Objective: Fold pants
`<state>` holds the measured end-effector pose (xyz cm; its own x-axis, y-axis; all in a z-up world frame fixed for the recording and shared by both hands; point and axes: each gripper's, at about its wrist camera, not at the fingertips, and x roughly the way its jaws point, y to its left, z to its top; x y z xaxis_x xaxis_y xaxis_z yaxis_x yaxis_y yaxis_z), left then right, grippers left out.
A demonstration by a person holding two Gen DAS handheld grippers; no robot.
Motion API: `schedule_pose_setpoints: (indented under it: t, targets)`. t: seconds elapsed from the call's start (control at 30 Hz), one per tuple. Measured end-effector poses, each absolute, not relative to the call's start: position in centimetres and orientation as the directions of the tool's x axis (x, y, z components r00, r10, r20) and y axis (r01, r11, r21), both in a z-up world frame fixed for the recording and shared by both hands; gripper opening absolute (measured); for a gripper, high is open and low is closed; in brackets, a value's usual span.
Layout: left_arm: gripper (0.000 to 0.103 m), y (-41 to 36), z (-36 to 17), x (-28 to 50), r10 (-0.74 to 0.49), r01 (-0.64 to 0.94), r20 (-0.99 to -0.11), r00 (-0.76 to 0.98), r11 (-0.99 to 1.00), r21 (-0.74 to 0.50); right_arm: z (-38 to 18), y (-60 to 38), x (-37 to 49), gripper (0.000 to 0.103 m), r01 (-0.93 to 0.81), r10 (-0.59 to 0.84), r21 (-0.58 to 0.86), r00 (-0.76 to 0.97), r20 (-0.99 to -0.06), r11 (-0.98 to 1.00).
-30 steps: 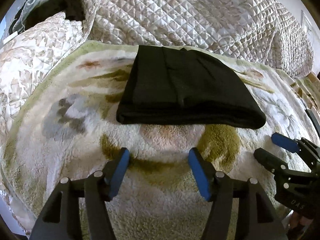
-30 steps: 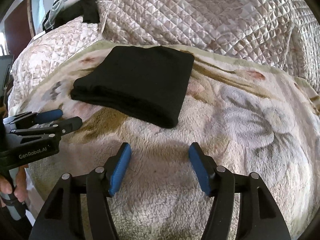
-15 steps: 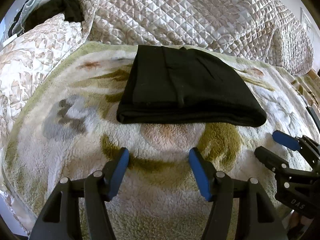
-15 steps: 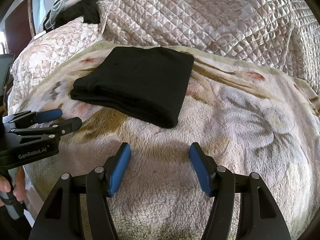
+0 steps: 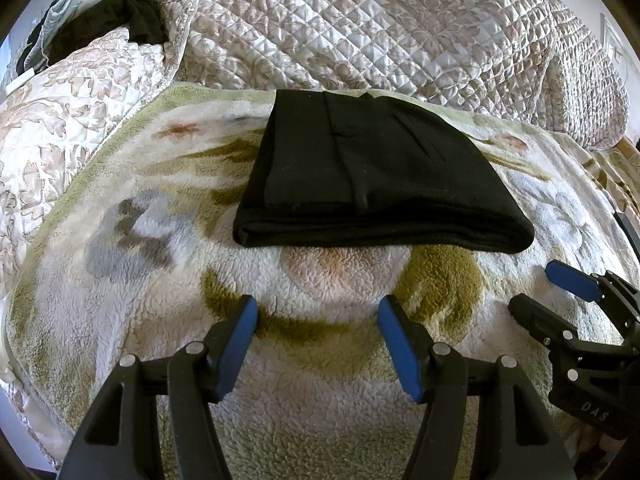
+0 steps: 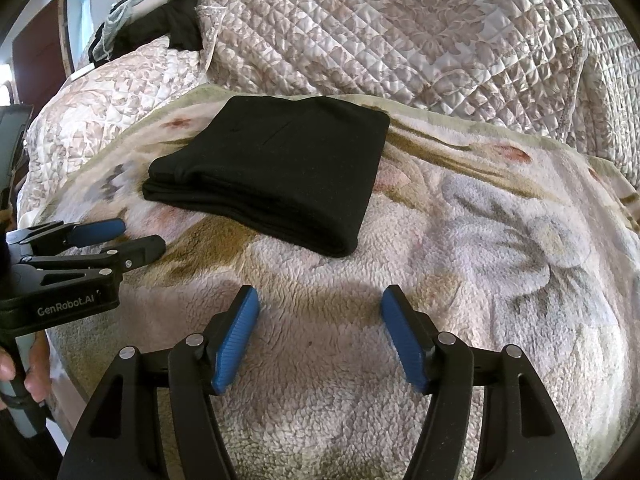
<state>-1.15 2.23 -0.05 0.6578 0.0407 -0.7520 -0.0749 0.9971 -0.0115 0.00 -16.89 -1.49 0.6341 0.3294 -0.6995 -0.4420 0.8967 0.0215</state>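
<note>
The black pants [image 5: 372,172] lie folded into a flat rectangle on a fleece floral blanket [image 5: 160,264]; they also show in the right wrist view [image 6: 276,176]. My left gripper [image 5: 318,312] is open and empty, hovering over the blanket just in front of the pants' near folded edge. My right gripper [image 6: 320,300] is open and empty, in front of and to the right of the pants. Each gripper shows in the other's view: the right one at the right edge [image 5: 560,292], the left one at the left edge [image 6: 128,236].
A quilted beige bedspread [image 5: 400,28] rises behind the blanket. A pile of dark and pale clothes [image 5: 100,20] lies at the far left corner. The blanket [image 6: 500,240] stretches bare to the right of the pants. A hand [image 6: 20,376] holds the left gripper's handle.
Almost nothing has moved. Both grippers stay open and hover in place in front of the folded pants.
</note>
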Motion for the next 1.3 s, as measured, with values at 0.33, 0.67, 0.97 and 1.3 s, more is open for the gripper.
schedule_pose_setpoints:
  t: [0.33, 0.67, 0.97, 1.3]
  targets:
    - [0.066, 2.19, -0.04, -1.13, 0.042, -0.076, -0.752, 0.657, 0.997, -0.011, -1.5, -16.73, 0.01, 0.068, -0.447, 0.341, 0.033, 0.631, -0.696, 0.894]
    - [0.067, 2.25, -0.08, -1.09, 0.041, -0.075, -0.753, 0.657, 0.997, -0.012, -1.5, -16.71, -0.01, 0.068, -0.446, 0.341, 0.034, 0.632, -0.696, 0.894]
    - [0.067, 2.39, -0.2, -1.02, 0.046, -0.082, -0.757, 0.652, 0.997, -0.01, -1.49, -16.72, -0.03, 0.068, -0.445, 0.34, 0.033, 0.633, -0.695, 0.895]
    - [0.067, 2.29, -0.08, -1.05, 0.048, -0.081, -0.759, 0.649, 0.997, -0.006, -1.51, -16.73, -0.04, 0.069, -0.444, 0.341, 0.034, 0.633, -0.695, 0.895]
